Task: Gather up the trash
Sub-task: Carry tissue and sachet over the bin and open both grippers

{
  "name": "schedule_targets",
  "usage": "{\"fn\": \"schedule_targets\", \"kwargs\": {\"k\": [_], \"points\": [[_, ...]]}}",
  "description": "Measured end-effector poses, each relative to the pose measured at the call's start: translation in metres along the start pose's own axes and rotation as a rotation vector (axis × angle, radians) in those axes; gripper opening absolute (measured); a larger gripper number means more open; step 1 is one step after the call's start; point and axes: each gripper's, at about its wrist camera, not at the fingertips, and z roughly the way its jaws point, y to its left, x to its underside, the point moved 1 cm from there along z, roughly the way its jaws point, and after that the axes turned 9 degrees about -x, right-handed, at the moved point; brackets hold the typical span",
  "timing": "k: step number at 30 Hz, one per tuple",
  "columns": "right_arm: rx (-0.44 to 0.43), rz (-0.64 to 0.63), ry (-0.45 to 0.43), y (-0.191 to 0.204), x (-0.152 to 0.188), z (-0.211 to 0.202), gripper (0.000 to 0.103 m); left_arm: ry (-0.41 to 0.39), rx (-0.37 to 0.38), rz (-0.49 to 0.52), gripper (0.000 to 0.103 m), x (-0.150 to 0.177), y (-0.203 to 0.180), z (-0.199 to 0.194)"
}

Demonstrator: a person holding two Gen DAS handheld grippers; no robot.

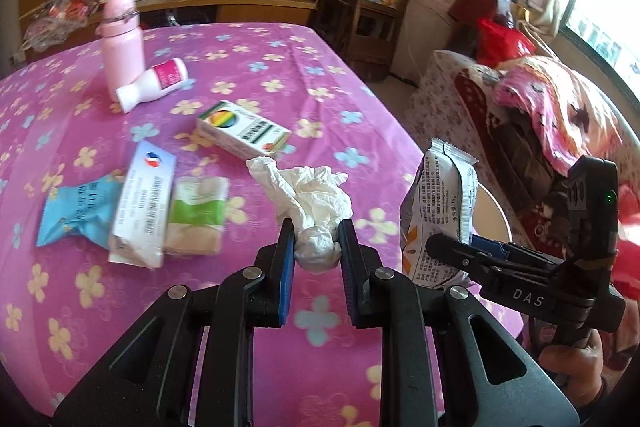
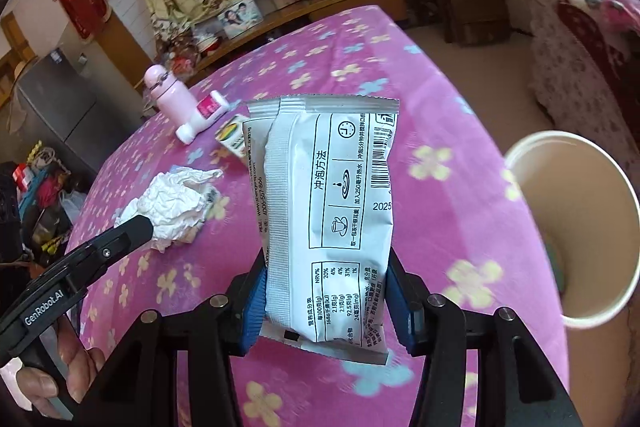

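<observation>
Left wrist view: the left gripper (image 1: 317, 245) has its jaws closed on a crumpled white tissue (image 1: 308, 203), whose lower end is pinched between the blue pads while the rest fans out above them. Beneath lies a surface covered by a pink flowered cloth (image 1: 240, 67). On it, to the left, lie a blue packet (image 1: 74, 213), a white pouch (image 1: 142, 205) and a green and beige packet (image 1: 196, 215), side by side and touching. Farther back lies a white box with a rainbow print (image 1: 242, 131); beyond it a pink bottle (image 1: 122, 47) stands upright with a small white bottle (image 1: 154, 83) lying against it. At the right, the right gripper (image 1: 460, 251) holds a silver sachet (image 1: 440, 211) upright.

Right wrist view: the right gripper (image 2: 326, 301) has its jaws gripping the silver sachet (image 2: 332, 219) by its lower part, its printed back facing the camera. To the right, a paper cup (image 2: 576, 227) sits with its open mouth toward the camera. At the left, the left gripper (image 2: 136, 227), held in a hand (image 2: 68, 379), carries the tissue (image 2: 168, 203) above the cloth (image 2: 440, 107).
</observation>
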Motion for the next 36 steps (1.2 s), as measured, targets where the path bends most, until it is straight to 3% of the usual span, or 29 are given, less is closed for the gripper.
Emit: {"fn": "schedule_targets", "kwargs": {"k": [17,36], "points": [[0.075,0.11,-0.078,-0.066,0.012,-0.067,0.051,0.016,0.067,0.131,0.018,0.001,-0.089,0.014],[0.158,0.246,-0.121,-0.143,0.018,-0.104,0.052,0.052,0.116,0.24,0.018,-0.001,-0.172,0.049]]}}
